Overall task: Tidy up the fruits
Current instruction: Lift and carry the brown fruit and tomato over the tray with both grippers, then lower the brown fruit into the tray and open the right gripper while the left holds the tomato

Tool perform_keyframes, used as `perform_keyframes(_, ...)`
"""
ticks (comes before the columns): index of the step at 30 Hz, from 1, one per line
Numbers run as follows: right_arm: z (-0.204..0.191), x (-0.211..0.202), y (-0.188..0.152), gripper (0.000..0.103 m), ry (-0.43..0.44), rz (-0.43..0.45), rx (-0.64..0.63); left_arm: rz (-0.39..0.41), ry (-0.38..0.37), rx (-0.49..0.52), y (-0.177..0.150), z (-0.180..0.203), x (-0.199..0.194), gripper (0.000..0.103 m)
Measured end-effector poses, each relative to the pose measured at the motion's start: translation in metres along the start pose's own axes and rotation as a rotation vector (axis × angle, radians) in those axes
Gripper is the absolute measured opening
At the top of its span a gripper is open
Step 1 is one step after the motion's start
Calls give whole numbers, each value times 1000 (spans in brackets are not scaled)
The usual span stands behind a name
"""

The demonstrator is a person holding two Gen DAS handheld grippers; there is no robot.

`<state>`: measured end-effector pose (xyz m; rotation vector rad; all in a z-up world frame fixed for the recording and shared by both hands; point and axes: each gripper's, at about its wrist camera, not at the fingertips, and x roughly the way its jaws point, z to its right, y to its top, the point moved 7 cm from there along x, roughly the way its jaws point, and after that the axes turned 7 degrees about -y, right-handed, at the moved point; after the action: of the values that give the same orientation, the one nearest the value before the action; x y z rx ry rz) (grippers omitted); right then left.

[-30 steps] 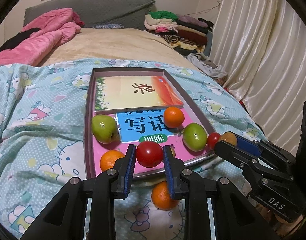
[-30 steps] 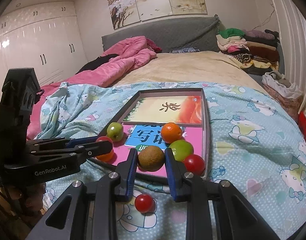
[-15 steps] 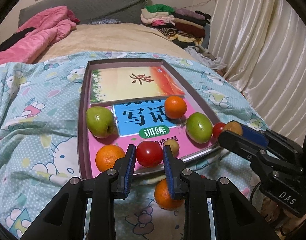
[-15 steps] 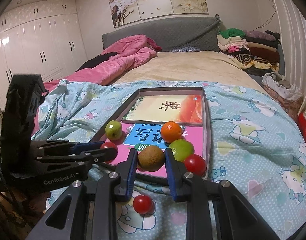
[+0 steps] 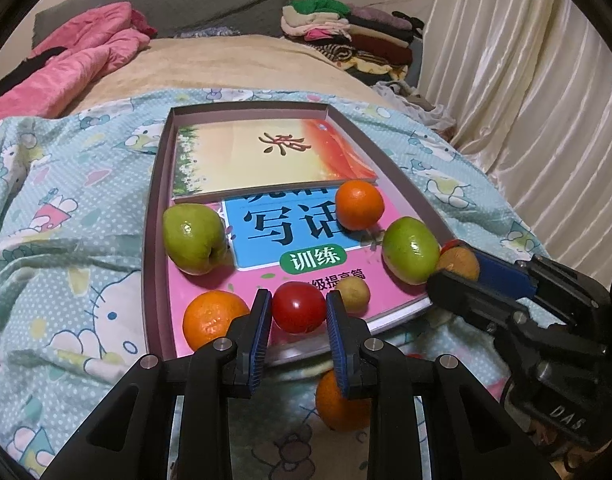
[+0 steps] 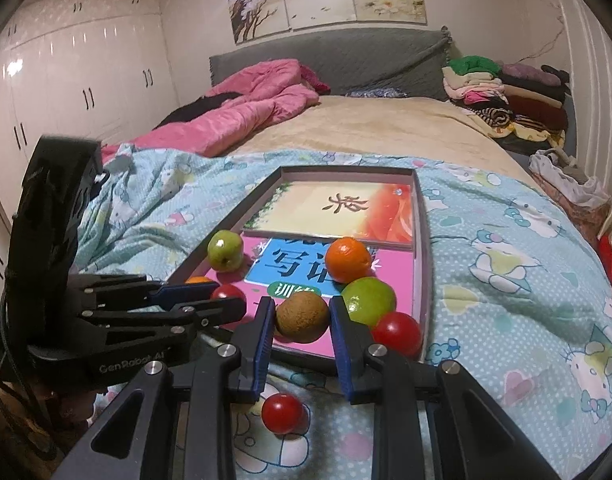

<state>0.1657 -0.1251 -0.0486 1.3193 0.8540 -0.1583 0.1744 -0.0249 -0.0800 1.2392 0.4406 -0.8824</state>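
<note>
Left gripper clenched on tomato, sunk lower over tray front edge | right gripper clenched on kiwi, unmoved | both fruits unplaced; release pending.

Colours and patterns, bed and tray

A red tomato is showing between blue pads on black grippers; a brown kiwi is sitting between the other blue pair. Oranges are glowing orange, apples green. The tray is reading mauve-grey, holding a pink book with a blue panel and a cream-to-orange book. The quilt is showing pale teal with white dots and cartoon cats; the blanket pink, the curtain cream.
</note>
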Motion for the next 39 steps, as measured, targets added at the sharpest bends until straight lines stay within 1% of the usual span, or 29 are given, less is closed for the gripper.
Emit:
perform_keyframes(6,-4,16,-8,28,-8,-49,-34,-8,4,17,-1,3,3,28)
perform_keyframes(16,-5,25,-12,28,-31,-64,-65,-7,4,18,-1,3,4,28)
perform_keyframes(32,-6,29,-12,28,-22,-65,-72,-7,9,16,-1,2,1,29)
perform_keyframes(35,-7,30,-12,30,-26,-61,-76,-8,10,17,-1,2,2,29)
perform_keyframes(39,-9,28,-11,38,-34,-49,-95,-8,11,14,0,2,1,29)
